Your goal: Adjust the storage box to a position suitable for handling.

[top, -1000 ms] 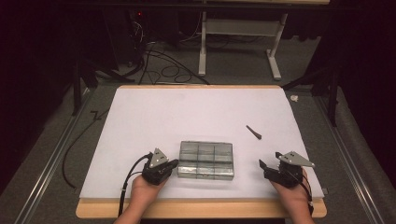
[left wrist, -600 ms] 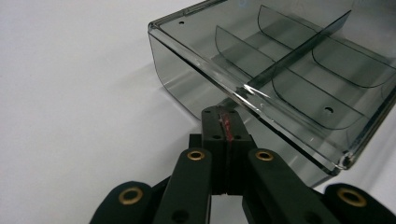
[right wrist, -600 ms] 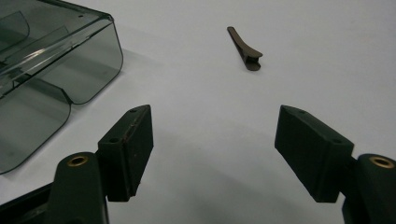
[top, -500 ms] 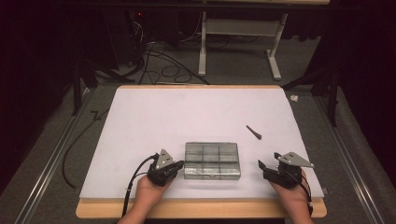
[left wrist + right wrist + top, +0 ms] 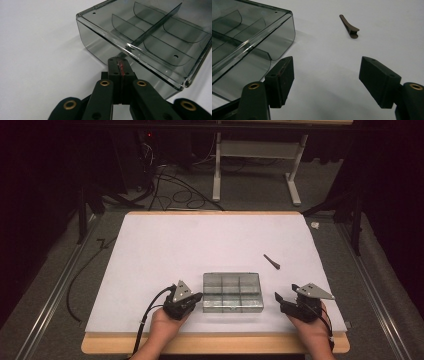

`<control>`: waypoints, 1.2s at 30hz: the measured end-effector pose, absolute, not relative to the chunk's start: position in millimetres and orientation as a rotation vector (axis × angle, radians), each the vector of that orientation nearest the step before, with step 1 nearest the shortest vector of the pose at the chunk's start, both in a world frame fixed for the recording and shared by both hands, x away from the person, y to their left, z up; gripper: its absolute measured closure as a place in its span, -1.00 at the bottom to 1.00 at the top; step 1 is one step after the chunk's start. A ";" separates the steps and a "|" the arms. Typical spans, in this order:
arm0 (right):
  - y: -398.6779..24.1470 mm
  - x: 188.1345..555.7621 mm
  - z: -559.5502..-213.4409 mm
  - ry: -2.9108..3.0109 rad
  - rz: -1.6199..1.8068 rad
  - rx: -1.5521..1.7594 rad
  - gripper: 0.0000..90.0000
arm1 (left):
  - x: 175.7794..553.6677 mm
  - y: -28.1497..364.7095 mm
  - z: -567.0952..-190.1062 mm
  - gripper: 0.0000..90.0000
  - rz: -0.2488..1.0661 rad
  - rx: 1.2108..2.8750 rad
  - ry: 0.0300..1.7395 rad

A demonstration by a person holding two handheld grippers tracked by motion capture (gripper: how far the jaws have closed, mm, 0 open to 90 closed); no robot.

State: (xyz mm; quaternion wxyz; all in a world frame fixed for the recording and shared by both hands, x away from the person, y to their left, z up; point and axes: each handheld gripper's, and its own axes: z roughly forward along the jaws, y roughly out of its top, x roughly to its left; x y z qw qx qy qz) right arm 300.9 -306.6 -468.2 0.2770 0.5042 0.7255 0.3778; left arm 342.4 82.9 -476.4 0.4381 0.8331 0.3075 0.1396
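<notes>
Left gripper [image 5: 196,299]: jaws shut, empty, tips at organizer box [image 5: 232,292] wall, 9 o'clock side.
Right gripper [image 5: 278,299]: jaws wide, empty, at 3 o'clock.
Clip [image 5: 272,262]: on bench [image 5: 165,250], 1 o'clock.

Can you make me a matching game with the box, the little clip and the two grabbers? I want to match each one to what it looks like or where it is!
Things:
1. clear box
2. brown clip
3. left gripper
4. right gripper

Descriptions:
A. jaws wide apart, nothing between them
B. jaws shut tight together, tips right at the box's side
C. has dividers inside, lies between the two grippers
D. small, lies alone on the white table, beyond the right gripper

Pairs: 1-C, 2-D, 3-B, 4-A
</notes>
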 end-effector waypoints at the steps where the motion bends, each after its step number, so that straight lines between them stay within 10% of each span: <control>1: -306.1 300.7 -468.3 1.948 1.016 1.352 -0.36 | 342.5 82.0 -476.4 0.99 0.345 2.069 0.763; 20: -307.6 307.6 -467.3 1.943 1.029 1.373 -0.23 | 351.0 96.1 -469.0 0.68 0.412 2.023 0.781; 36: -316.0 385.5 -458.8 1.957 0.922 1.518 0.06 | 372.5 132.2 -484.1 0.39 0.439 2.014 0.893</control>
